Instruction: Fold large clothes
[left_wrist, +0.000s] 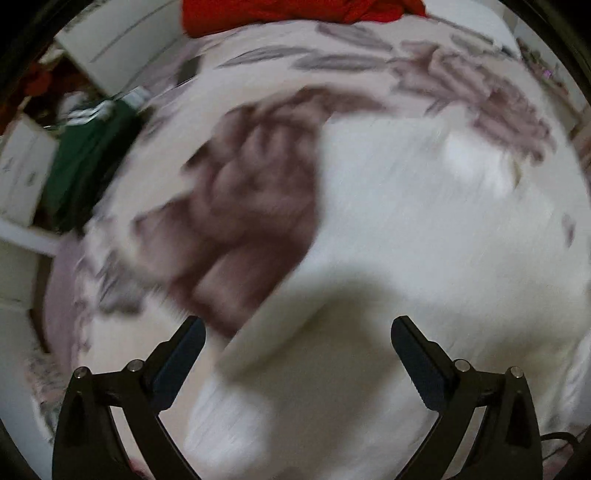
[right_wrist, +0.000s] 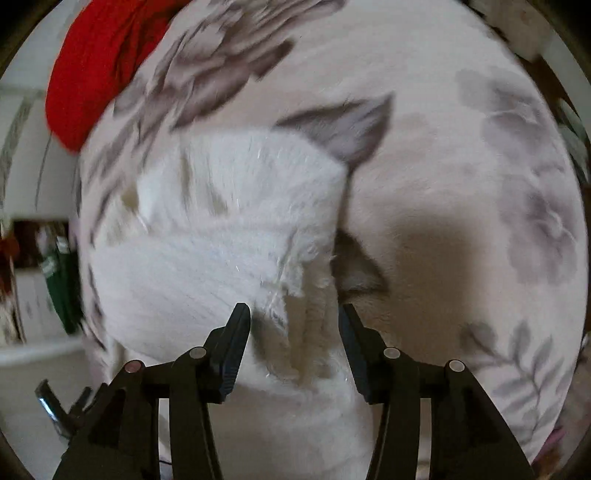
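Left wrist view: floral bedspread (left_wrist: 258, 62) under a white fuzzy garment (left_wrist: 424, 229), partly folded, likely needing more folds. Left gripper (left_wrist: 297, 332) is spread wide, empty; right gripper (right_wrist: 295, 314) half-spread over its frayed edge, holding nothing.

Left wrist view was smeared by motion blur: the floral bedspread (left_wrist: 258, 192) read only as brown-and-grey streaks, pattern unclear. The white fuzzy garment (left_wrist: 424, 240) lost all knit detail there and ran past the right and bottom edges. The red cloth (left_wrist: 295, 14) was cut off by the top edge in both views. The green item (left_wrist: 85, 162) at the bed's left side was blurred, kind untellable. Something metallic (right_wrist: 48, 402) at the right wrist view's lower left was too small to identify.
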